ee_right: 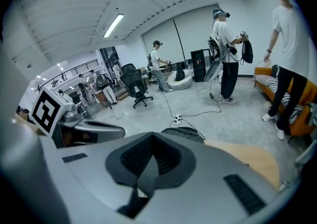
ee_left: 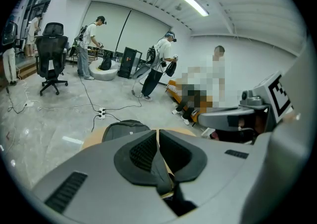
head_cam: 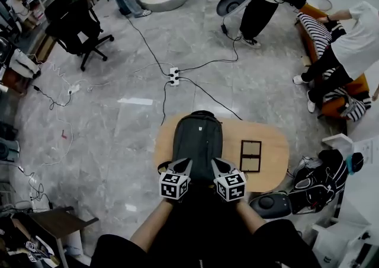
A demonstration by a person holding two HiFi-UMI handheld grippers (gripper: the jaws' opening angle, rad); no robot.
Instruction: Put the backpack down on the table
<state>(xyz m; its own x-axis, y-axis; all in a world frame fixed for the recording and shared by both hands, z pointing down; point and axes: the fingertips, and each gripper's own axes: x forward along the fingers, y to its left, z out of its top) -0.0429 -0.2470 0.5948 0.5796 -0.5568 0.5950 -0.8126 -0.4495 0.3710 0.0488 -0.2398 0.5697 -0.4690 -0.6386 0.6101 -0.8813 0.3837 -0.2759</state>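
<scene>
Head view: the left gripper (head_cam: 183,162) and the right gripper (head_cam: 218,162) sit side by side at the near end of the dark grey backpack (head_cam: 198,137). It lies lengthwise on the oval wooden table (head_cam: 271,142), stretching away beyond both sets of fingertips. A dark two-pane frame (head_cam: 250,155) lies on the table to the right of the right fingers.

Left gripper view: the jaws are pinched together on the left strap (ee_left: 162,176), a dark band running down between the pads. The backpack's top rises just beyond the tips, slightly to their left.

Right gripper view: the jaws are clamped on the right strap (ee_right: 144,178). The backpack shows ahead of the tips, slightly right, with bare tabletop further right.
</scene>
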